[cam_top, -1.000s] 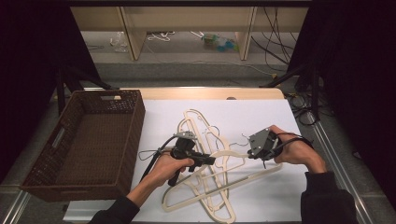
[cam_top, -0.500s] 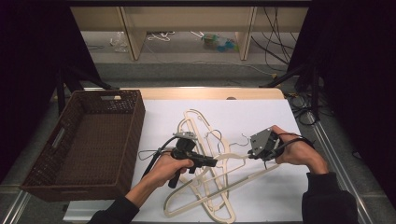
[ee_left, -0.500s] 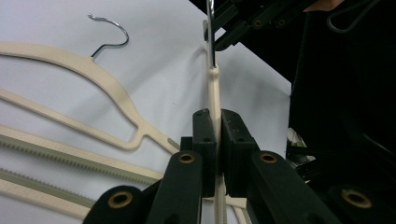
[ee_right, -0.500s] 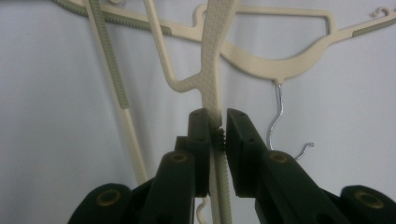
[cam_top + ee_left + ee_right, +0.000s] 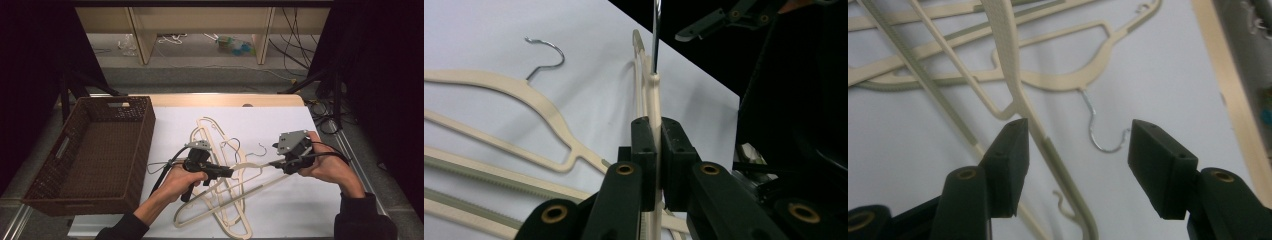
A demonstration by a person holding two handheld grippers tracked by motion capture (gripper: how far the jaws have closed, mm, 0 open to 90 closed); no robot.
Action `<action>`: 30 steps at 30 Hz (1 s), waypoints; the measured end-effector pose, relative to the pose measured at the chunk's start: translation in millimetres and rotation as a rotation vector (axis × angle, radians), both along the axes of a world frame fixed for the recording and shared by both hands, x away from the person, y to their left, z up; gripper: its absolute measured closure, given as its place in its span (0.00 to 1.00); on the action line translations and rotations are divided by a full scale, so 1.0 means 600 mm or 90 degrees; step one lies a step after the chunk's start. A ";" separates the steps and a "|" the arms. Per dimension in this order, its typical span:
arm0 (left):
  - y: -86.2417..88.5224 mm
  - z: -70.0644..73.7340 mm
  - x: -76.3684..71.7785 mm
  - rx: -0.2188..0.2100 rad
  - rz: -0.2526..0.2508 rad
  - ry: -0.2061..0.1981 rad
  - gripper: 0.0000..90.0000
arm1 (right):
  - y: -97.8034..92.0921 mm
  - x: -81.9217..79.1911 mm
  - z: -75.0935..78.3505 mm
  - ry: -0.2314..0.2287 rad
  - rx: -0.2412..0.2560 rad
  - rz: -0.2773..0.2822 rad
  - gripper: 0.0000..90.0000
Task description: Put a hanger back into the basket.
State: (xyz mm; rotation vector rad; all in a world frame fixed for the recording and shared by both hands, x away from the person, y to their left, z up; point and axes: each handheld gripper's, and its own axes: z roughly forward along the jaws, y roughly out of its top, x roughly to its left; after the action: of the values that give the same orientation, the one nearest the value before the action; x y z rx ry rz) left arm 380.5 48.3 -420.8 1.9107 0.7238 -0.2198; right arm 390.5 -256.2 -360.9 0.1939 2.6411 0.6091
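White table sheet (image 5: pixel 310 200). My left gripper (image 5: pixel 657 150) clamps hanger (image 5: pixel 655 102), edge-on. My right gripper (image 5: pixel 1075 150) open, hanger arm (image 5: pixel 1013 85) between jaws, nearer left jaw.

White-covered table (image 5: pixel 310 200) — cream hangers (image 5: pixel 220 200) piled at its middle, brown wicker basket (image 5: pixel 95 155) at left.

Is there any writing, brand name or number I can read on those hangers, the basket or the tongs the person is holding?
None can be read.
Hangers: plain cream plastic, no print visible.
Wicker basket: a pale tag on its far rim, too small and blurred to read.
Left tongs and right tongs: black, no markings visible.
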 end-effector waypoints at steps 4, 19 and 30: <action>0.010 0.008 -0.001 0.003 0.018 -0.010 0.96 | -0.002 -0.023 0.009 -0.023 0.030 -0.034 0.45; 0.074 0.095 -0.001 -0.035 0.113 -0.061 0.96 | 0.023 -0.119 -0.043 -0.049 0.276 -0.153 0.39; 0.155 0.185 -0.009 -0.122 0.192 -0.089 0.96 | 0.036 -0.126 -0.070 -0.046 0.286 -0.173 0.37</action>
State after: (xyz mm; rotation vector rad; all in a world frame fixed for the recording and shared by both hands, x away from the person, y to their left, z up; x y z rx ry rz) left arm 375.3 141.2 -309.9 1.5955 0.8531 0.0336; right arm 314.7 -234.6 -403.0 0.6353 2.3167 1.0788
